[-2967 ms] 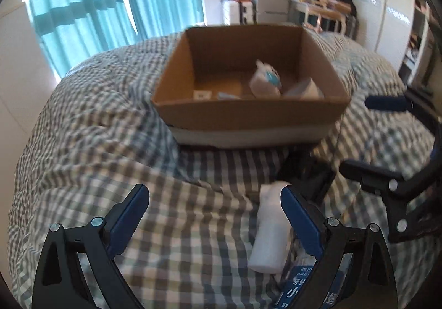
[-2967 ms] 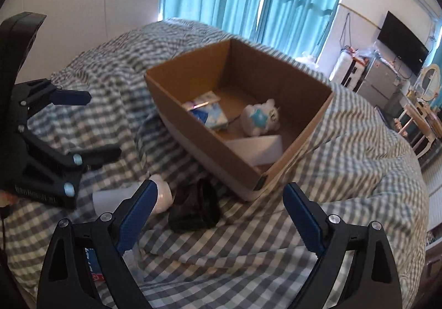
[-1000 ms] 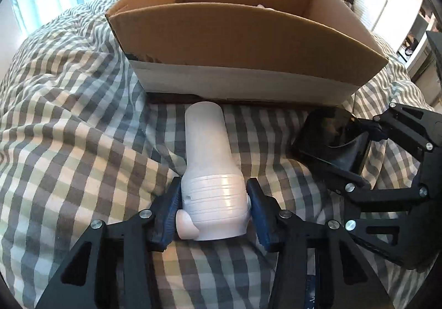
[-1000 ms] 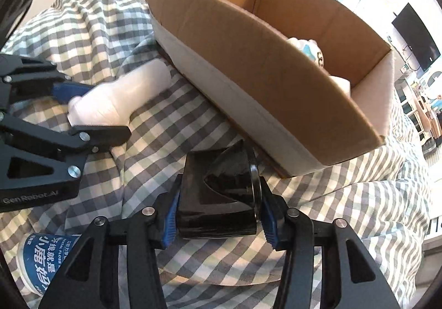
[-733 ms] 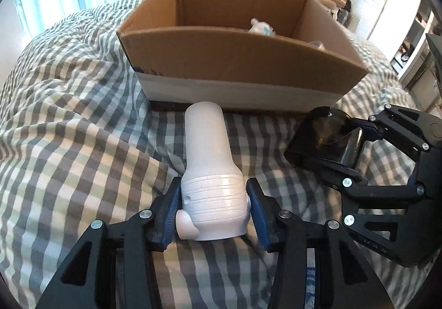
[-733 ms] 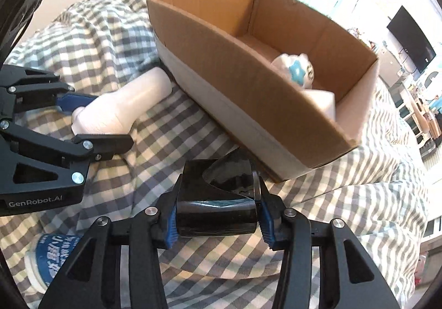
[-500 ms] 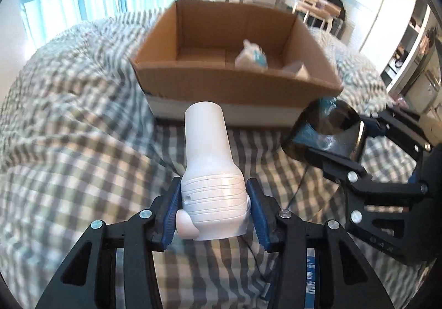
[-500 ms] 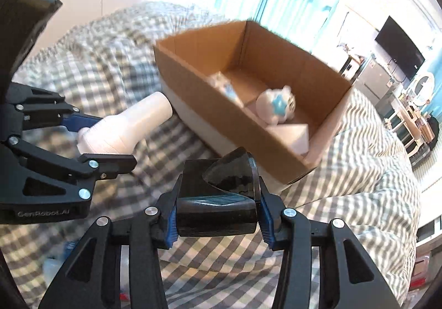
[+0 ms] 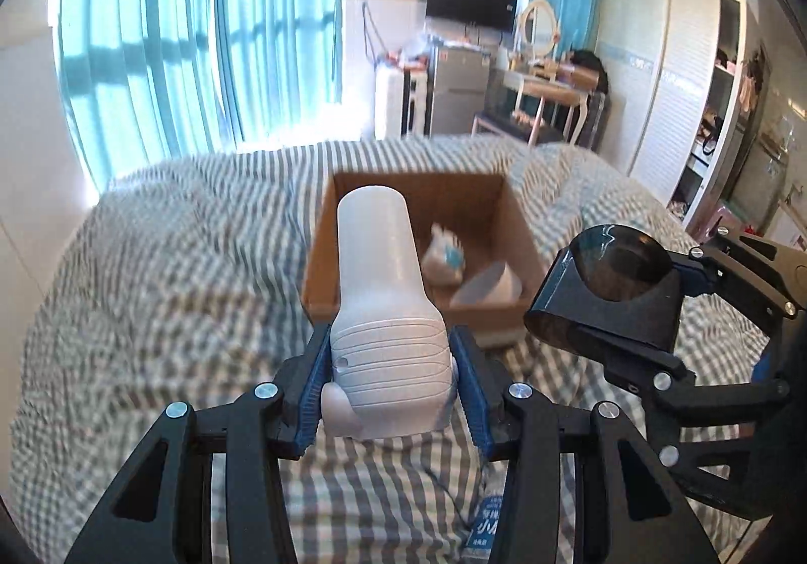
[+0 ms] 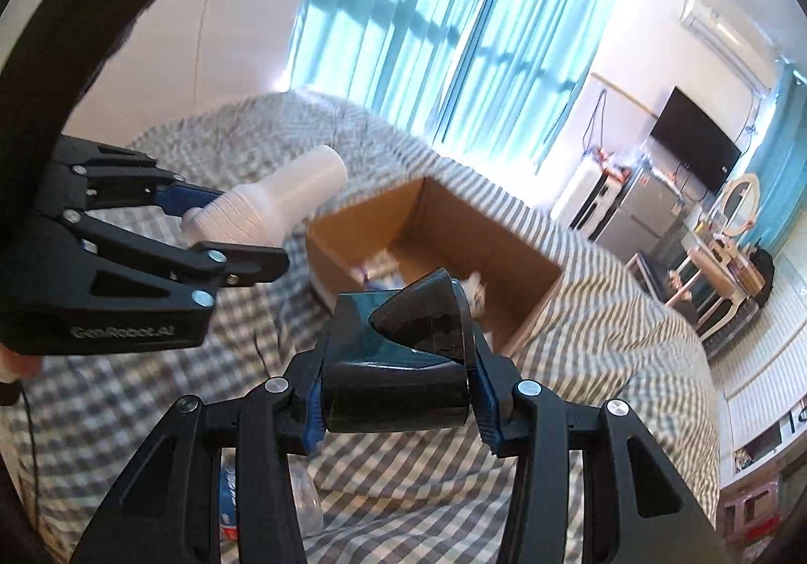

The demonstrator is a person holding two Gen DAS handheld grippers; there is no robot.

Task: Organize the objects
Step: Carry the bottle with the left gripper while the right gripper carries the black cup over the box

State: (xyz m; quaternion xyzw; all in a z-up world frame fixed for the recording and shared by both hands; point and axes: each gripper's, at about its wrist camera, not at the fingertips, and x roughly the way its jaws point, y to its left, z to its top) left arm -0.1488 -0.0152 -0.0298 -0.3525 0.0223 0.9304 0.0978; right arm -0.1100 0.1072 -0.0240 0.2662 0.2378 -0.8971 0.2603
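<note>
Left gripper (image 9: 391, 385) is clamping a white bottle (image 9: 383, 291) by its ribbed lower part, blue pads pressing both sides; the smooth round end is pointing away toward the box (image 9: 519, 231). Bottle is hanging in the air above the bed (image 9: 151, 271), in front of the box. Right gripper (image 10: 398, 395) is squeezing a glossy black holder (image 10: 403, 352), a blocky piece with a slanted round cup on top. It is also hanging off the bed, on the near side of the box and right of the bottle.

On the checked bed below the grippers, nearer than the box, a blue-labelled bottle (image 9: 486, 526) is lying, partly hidden by the left gripper. A thin dark cable (image 10: 262, 352) is trailing there too.

The cardboard box is sitting open on the bed. Inside it a white-and-blue soft toy (image 9: 444, 256) is lying beside a white carton (image 9: 486, 289); something else blue-ish at the left wall, too blurred to name.
</note>
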